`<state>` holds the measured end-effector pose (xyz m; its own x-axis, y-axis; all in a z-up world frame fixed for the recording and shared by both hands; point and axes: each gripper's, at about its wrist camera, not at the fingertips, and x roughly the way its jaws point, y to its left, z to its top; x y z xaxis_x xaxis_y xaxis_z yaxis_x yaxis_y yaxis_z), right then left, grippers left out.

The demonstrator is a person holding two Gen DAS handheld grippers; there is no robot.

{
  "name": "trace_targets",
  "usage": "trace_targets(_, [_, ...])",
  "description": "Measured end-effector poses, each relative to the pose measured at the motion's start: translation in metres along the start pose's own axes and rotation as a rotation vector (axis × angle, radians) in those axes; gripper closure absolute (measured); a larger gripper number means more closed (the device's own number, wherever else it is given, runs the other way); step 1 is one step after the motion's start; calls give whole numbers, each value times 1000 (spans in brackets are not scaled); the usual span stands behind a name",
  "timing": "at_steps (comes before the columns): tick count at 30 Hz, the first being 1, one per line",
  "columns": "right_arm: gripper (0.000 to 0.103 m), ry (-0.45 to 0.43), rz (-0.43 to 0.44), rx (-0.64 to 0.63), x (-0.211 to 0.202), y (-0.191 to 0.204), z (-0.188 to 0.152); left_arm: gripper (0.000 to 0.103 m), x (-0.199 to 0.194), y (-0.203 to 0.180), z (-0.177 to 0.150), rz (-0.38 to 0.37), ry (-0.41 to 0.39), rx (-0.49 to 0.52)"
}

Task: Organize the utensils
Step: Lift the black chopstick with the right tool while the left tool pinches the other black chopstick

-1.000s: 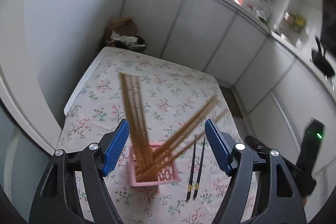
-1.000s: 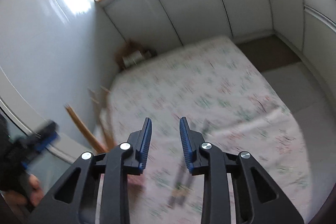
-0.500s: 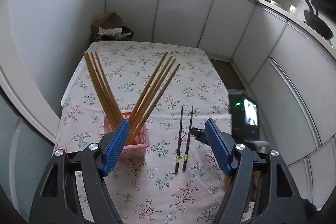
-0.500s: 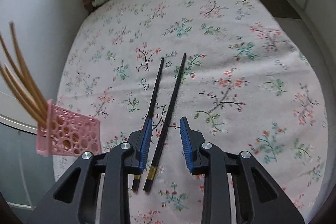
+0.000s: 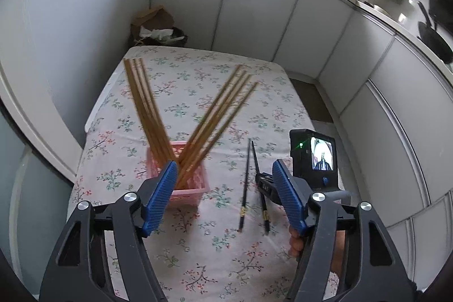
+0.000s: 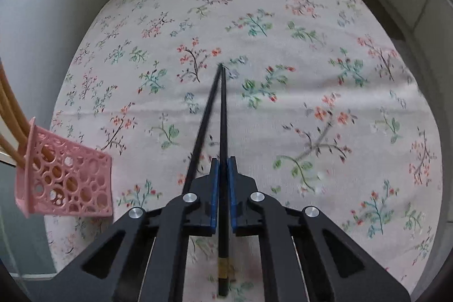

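Note:
A pink perforated basket (image 5: 195, 183) stands on the floral tablecloth (image 5: 198, 245) and holds several wooden chopsticks (image 5: 220, 106) fanned in two bunches. It also shows at the left of the right wrist view (image 6: 68, 177). Two black chopsticks lie on the cloth to its right, one (image 5: 245, 180) free. My right gripper (image 6: 223, 160) is shut on the other black chopstick (image 6: 223, 115); the free one (image 6: 202, 126) lies just left of its fingers. My left gripper (image 5: 226, 188) is open and empty above the basket and the black pair.
A bin with paper and cardboard (image 5: 158, 30) sits beyond the table's far end. White cabinet fronts (image 5: 354, 70) run along the far and right sides. A grey wall (image 5: 56, 33) stands to the left of the table.
My right gripper has come down over the black chopsticks and closed on the right one. The left gripper view has barely shifted and its jaws stay open.

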<state>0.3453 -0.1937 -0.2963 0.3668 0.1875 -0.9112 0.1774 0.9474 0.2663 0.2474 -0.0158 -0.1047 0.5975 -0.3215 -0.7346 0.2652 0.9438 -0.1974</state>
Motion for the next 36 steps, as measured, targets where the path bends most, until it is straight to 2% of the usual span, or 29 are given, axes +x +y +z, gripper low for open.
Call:
trace_targets(6, [97,-76,51,70,-70,-45,5,39,-1,-38,-11,-28,-3,129])
trace_targets(9, [97,-163,36,99,-116,-76,3,39,17,-62,-23,-28,45,198])
trace_targets(11, [97,-223,70,137,-144,-96,1,39,34,-77,-32,-24,87,238])
trace_targets(15, [97,-281,121,194,-172,-123,-2,40,77,-98,-48,4,179,297])
trace_targets(18, [97,-288,135,215,-172,-128,0,42,117,-106,-55,29,264,322])
trace_targets(20, [97,-290,155,224,-175,-133,0,42,135,-105,-55,49,286,339])
trace_targets(24, [97,-302,182,225,-183,-136,-1,46,163,-101,-47,84,292,331])
trace_targets(28, [97,-295,203,239,-181,-135,-2,50,188,-89,-38,174,288,330])
trace_targets(30, [97,-301,217,239,-183,-134,-2,58,203,-85,-38,187,314,333])
trace_targets(36, [97,-324,254,243,-192,-137,0,63,224,-77,-42,205,348,328])
